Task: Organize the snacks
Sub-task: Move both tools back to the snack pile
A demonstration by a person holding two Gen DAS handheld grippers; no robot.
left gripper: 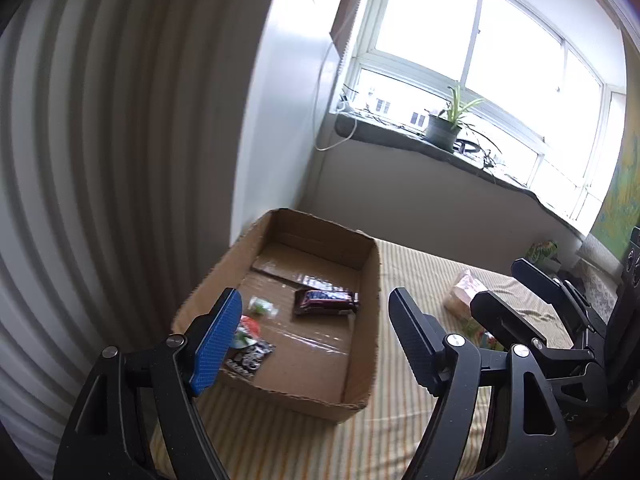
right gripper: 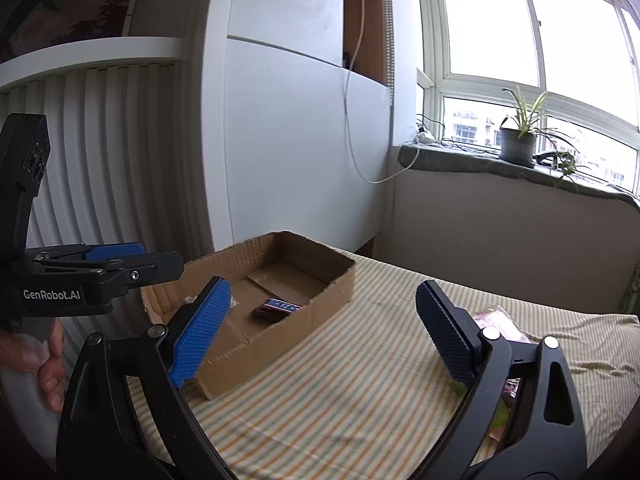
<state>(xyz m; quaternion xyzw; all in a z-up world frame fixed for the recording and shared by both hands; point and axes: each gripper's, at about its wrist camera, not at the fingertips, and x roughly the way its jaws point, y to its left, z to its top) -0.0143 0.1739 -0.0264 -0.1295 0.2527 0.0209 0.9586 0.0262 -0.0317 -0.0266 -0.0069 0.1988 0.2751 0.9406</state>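
From my left wrist cam: my left gripper is hanging over the near end of the cardboard box, jaws spread wide with nothing between them. I'd guess it's parked there because the box is where everything ends up. Inside it so far: a dark chocolate bar lying flat mid-floor, a small clear-wrapped candy closer to the left wall, and a black-and-red packet half hidden behind my blue pad. Plenty of bare cardboard left. Over on the right, my right gripper pokes into frame, with a pinkish bag on the striped cloth beyond it.

Right wrist cam: this gripper's jaws are gaping too, empty, sitting over bare cloth just beside the box's long side. The chocolate bar shows past the wall. The loose snacks are off to the right, partly behind my right finger, well outside the box. Those still need moving, so I reckon that's my next stop. The left gripper shows side-on at the left edge, a hand below it.
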